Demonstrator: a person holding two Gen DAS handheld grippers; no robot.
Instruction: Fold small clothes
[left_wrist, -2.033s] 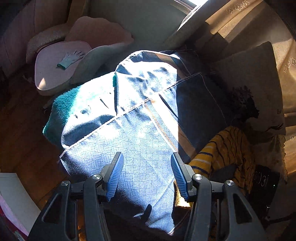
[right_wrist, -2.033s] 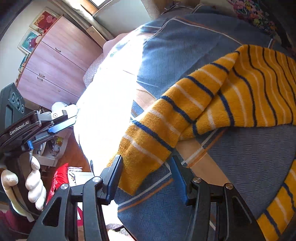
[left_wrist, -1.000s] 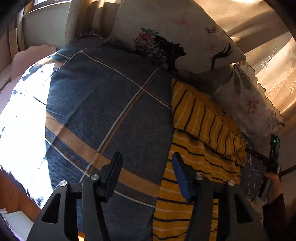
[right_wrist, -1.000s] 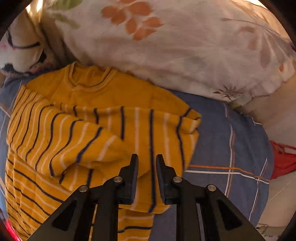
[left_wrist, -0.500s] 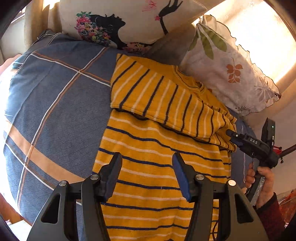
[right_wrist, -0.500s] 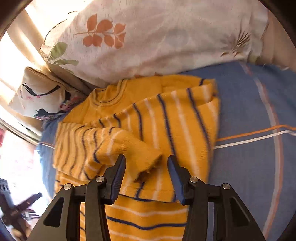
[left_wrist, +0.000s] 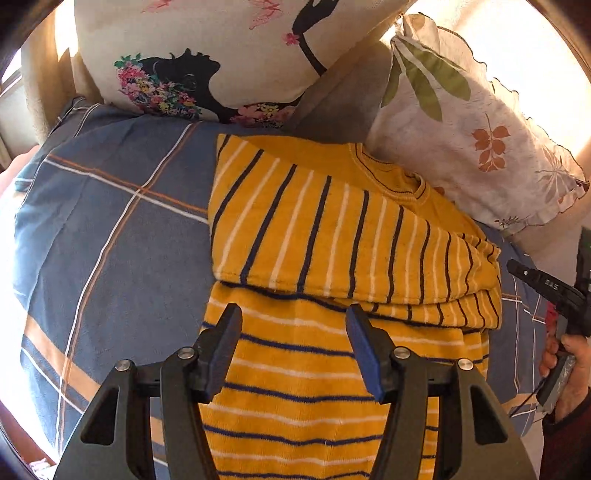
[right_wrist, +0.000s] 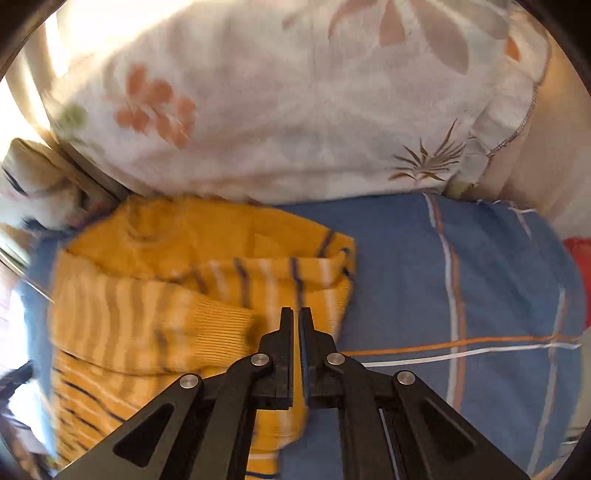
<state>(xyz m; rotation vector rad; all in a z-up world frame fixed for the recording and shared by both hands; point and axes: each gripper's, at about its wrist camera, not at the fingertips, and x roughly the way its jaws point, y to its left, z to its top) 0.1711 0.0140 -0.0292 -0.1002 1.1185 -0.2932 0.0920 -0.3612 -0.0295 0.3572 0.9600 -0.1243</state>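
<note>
A small yellow sweater (left_wrist: 317, 236) with navy and white stripes lies on a blue plaid bedspread (left_wrist: 110, 236), both sleeves folded across its chest. My left gripper (left_wrist: 293, 325) is open and empty, hovering over the sweater's lower body. My right gripper (right_wrist: 296, 314) is shut with its jaws together above the sweater's right side (right_wrist: 207, 295), beside a folded sleeve cuff (right_wrist: 218, 325); no cloth shows between the jaws. The right gripper also shows at the right edge of the left wrist view (left_wrist: 535, 280), held in a hand.
Two pillows lean at the head of the bed: a cream one with a black silhouette print (left_wrist: 221, 55) and a white one with leaf prints (left_wrist: 480, 140), also filling the right wrist view (right_wrist: 295, 103). A red item (right_wrist: 580, 258) lies at the bed's right edge.
My right gripper released the sleeve, then closed empty and swung right over the sweater's right edge. My left gripper moved from the bed's foot over the sweater, staying open.
</note>
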